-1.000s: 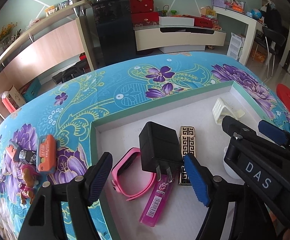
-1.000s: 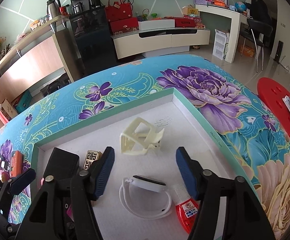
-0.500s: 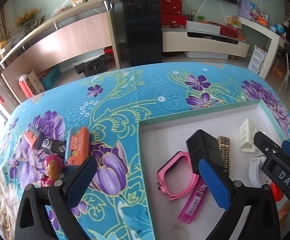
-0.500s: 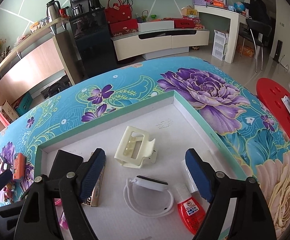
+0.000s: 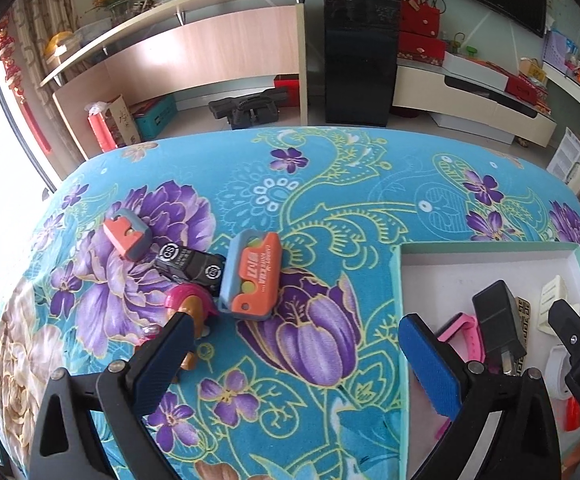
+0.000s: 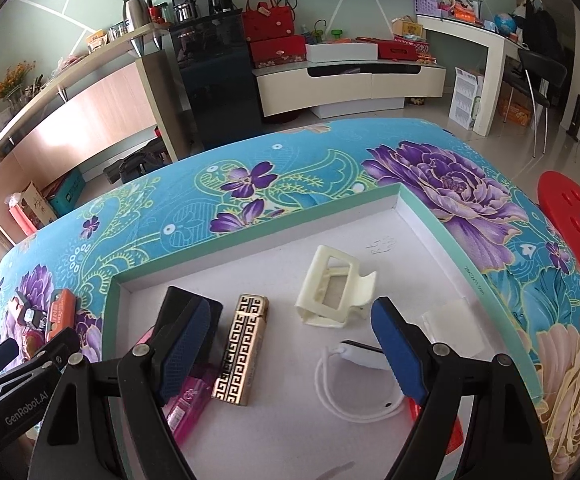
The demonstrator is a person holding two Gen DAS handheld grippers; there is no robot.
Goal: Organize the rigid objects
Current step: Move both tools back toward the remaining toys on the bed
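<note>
Toward the bench's left edge lie an orange block (image 5: 125,237), a black toy car (image 5: 191,265), an orange case (image 5: 251,276) and a pink figure (image 5: 189,308). The left hand-held gripper (image 5: 290,364) hangs wide open over the cloth, nothing between its jaws. In the tray (image 6: 249,248), the right hand-held gripper (image 6: 290,356) has just been opening, empty, above a gold lighter (image 6: 241,354), a cream clip (image 6: 332,290) and a white watch (image 6: 354,376).
</note>
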